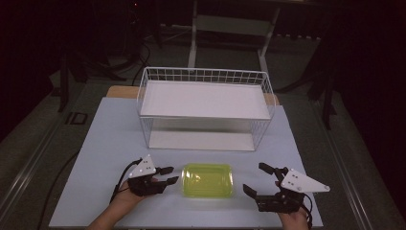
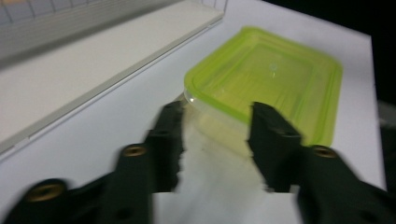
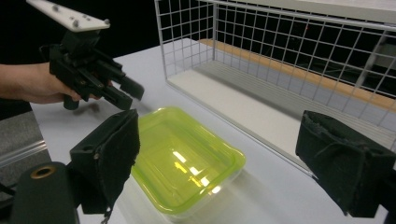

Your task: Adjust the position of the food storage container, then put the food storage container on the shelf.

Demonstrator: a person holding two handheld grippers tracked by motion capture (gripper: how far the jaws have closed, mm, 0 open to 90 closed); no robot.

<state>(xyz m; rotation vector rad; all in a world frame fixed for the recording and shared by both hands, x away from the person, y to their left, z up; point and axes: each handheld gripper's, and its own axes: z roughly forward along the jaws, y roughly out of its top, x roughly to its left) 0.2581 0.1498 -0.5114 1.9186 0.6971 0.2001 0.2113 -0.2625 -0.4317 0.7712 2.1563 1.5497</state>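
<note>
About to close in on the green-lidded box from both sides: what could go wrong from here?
1. The left hand-held gripper is open and aimed at one corner of the green-lidded container; a corner pinch may slip or pop the lid.
2. The right hand-held gripper stands open and apart from it; an uneven push could slide the container across the smooth table.
3. The wire basket stands just behind.

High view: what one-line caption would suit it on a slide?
Two hand-held tongs, left and right, both open, flank a lime-green lidded container before a white wire shelf basket.
</note>
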